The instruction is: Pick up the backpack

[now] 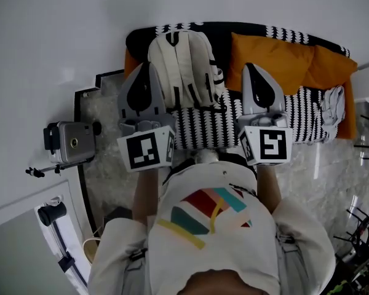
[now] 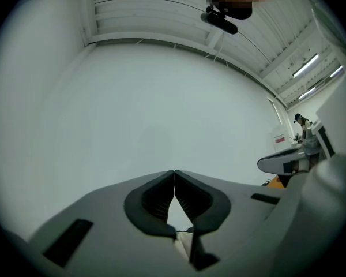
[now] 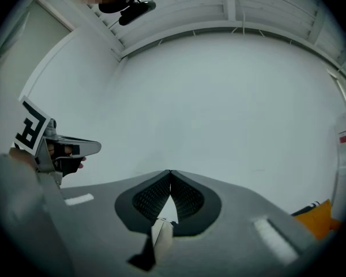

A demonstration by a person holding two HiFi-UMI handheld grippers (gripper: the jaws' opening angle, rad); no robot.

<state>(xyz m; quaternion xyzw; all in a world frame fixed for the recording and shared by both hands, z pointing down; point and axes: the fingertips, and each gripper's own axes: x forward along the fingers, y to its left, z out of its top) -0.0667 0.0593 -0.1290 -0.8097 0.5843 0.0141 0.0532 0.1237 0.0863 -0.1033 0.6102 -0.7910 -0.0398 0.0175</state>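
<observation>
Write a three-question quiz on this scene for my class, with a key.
1. True or false: the left gripper grips the backpack.
2. What colour is the cushion beside the backpack? A orange, B green, C blue.
3. Fill in: the right gripper's jaws are ____.
Key: 1 false; 2 A; 3 shut.

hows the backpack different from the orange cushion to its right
The backpack is cream, with straps and dark buckles; the orange cushion is plain. The backpack is rounded and narrow, while the orange cushion spreads wide. The backpack lies by the left gripper, the orange cushion beyond the right gripper. Both rest on the black-and-white throw, and neither is held.
</observation>
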